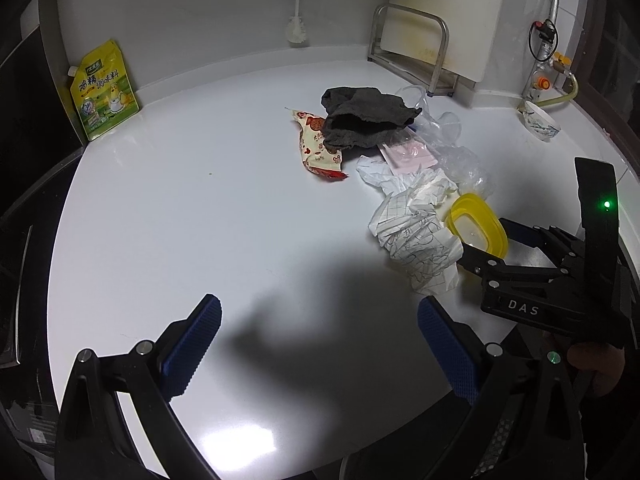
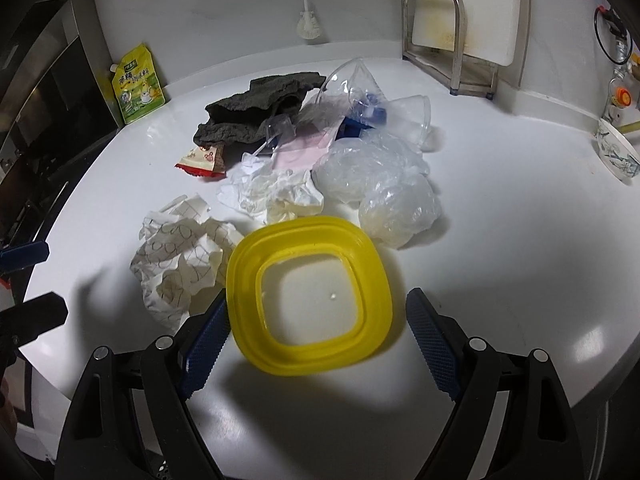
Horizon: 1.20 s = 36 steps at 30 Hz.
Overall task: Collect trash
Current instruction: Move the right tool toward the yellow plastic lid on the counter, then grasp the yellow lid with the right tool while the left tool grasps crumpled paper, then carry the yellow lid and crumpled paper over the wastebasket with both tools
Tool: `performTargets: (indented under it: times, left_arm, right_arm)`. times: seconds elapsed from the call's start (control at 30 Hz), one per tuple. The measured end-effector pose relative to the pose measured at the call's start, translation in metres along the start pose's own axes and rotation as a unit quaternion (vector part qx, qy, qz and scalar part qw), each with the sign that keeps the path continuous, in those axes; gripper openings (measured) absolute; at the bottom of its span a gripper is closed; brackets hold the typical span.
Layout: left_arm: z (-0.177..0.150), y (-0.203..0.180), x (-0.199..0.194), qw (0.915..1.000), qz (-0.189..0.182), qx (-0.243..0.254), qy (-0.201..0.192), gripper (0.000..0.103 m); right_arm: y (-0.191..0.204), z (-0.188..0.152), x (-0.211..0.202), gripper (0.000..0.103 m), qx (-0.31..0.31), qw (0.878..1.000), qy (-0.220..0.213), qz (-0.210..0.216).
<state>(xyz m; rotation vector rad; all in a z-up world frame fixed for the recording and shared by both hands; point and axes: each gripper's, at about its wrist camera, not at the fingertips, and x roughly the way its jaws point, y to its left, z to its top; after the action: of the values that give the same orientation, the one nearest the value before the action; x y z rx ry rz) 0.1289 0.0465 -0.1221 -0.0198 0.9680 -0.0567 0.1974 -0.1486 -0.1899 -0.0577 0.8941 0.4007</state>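
Note:
A pile of trash lies on the white counter: a crumpled scribbled paper, white tissue, a red snack wrapper, crumpled clear plastic, clear cups, a pink sheet and a dark grey rag. A yellow-rimmed lid lies between the jaws of my open right gripper. My left gripper is open and empty, over bare counter left of the pile.
A yellow seasoning pouch leans at the back left wall. A metal rack with a cutting board stands at the back right. A patterned bowl sits far right. A brush hangs on the wall.

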Motion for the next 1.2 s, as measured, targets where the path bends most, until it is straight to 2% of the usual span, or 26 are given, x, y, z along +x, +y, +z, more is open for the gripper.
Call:
performTargets:
  times: [0.17,0.23,0.47,0.7,1.0,1.03,1.07,1.13,1.17,1.2]
  left_arm:
    - [0.0,-0.005,0.001,0.9999,-0.005,0.009,-0.002,0.097]
    - [0.001,-0.007,0.001,0.9999,-0.008,0.012,-0.004,0.097]
    - [0.007,-0.016,0.009,0.9996,-0.025,0.005,-0.006,0.097]
    - [0.02,-0.031,0.028,0.9993,-0.035,-0.012,-0.01,0.097]
    - [0.027,-0.047,0.061,0.9998,-0.018,0.001,-0.01,0.095]
    - [0.027,-0.047,0.063,0.9998,-0.017,0.001,-0.009,0.089]
    - [0.027,-0.047,0.065,0.9999,-0.016,0.0,-0.007,0.075]
    - [0.026,-0.046,0.07,0.9999,-0.014,0.001,0.006,0.057]
    - [0.024,-0.045,0.072,0.9998,-0.015,0.002,0.011,0.049]
    - [0.023,-0.045,0.071,0.9999,-0.009,0.006,0.008,0.047]
  right_arm:
    - [0.003,0.0,-0.002,0.081,-0.012,1.0,-0.015,-0.003]
    - [0.003,0.001,-0.005,0.071,-0.016,1.0,-0.021,-0.004]
    - [-0.009,-0.001,-0.021,0.07,0.013,0.999,-0.043,-0.011]
    - [-0.035,-0.013,-0.047,0.07,0.082,0.994,-0.061,-0.033]
    - [-0.044,-0.034,-0.068,0.07,0.127,0.988,-0.068,-0.056]
    - [-0.044,-0.037,-0.071,0.07,0.132,0.987,-0.068,-0.057]
    - [-0.045,-0.038,-0.072,0.07,0.135,0.987,-0.069,-0.057]
    - [-0.045,-0.041,-0.076,0.07,0.143,0.986,-0.07,-0.058]
    - [-0.044,-0.043,-0.077,0.07,0.145,0.985,-0.07,-0.059]
    - [-0.043,-0.044,-0.078,0.07,0.147,0.985,-0.07,-0.059]
